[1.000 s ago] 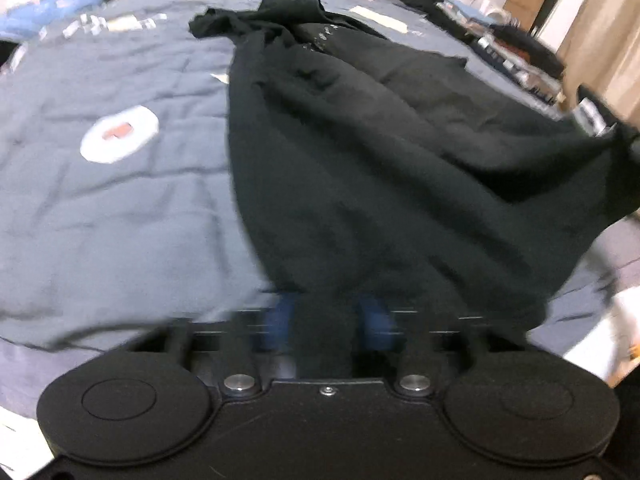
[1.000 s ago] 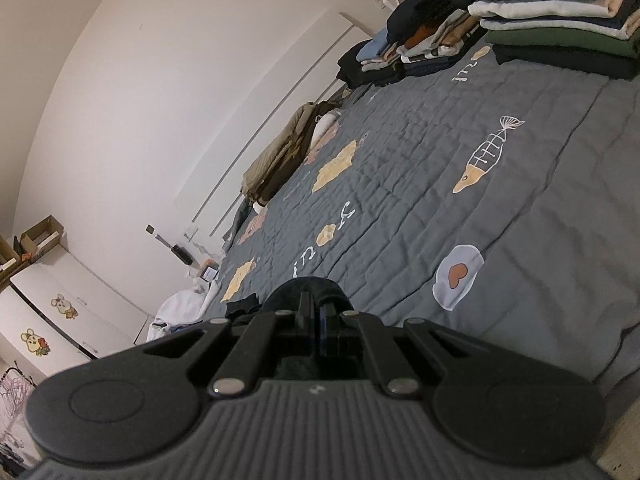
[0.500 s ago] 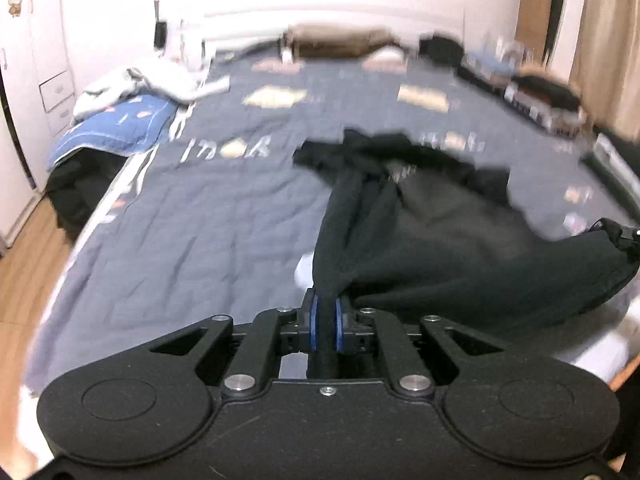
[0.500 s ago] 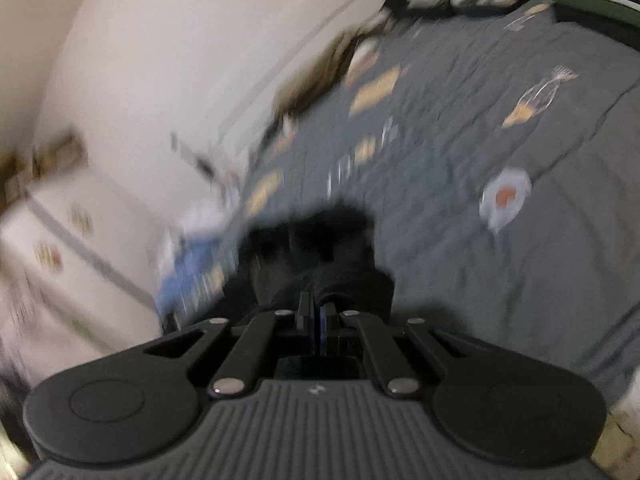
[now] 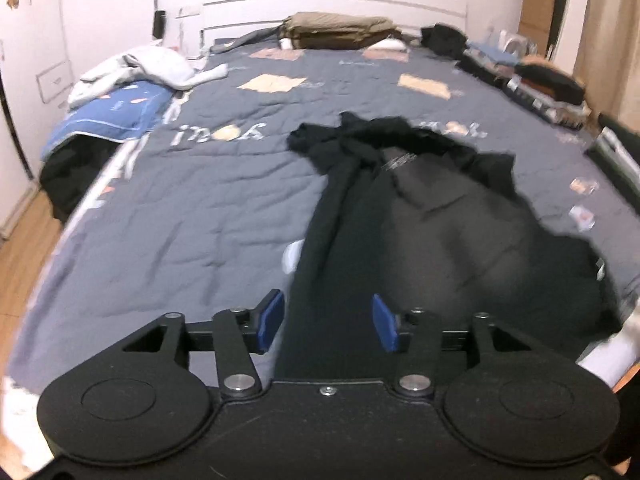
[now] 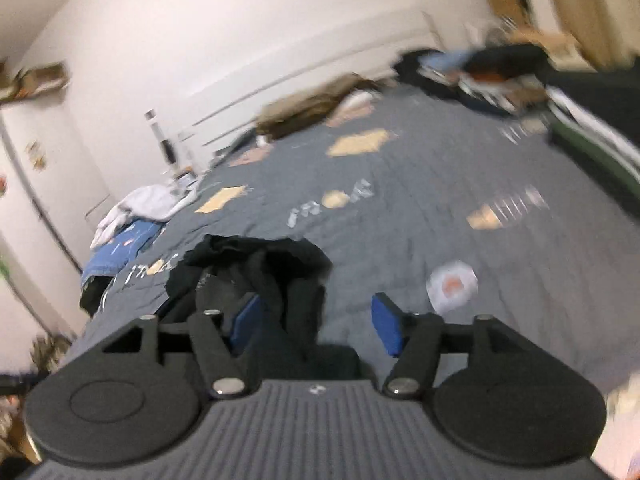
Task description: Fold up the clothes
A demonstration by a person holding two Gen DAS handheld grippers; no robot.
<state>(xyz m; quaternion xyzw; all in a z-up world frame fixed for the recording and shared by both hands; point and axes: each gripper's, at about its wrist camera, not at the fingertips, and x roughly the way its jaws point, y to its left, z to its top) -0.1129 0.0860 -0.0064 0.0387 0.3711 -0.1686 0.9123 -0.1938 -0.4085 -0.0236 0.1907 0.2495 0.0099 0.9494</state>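
Looking along your left gripper (image 5: 327, 322), you have just been opening its fingers; they stand apart, with the black garment (image 5: 432, 232) passing between them unpressed, its long axis running away up the bed (image 5: 168, 208). Through the right wrist, your right gripper (image 6: 316, 326) has likewise just opened, fabric (image 6: 260, 268) bunched by the left finger, nearer that side.
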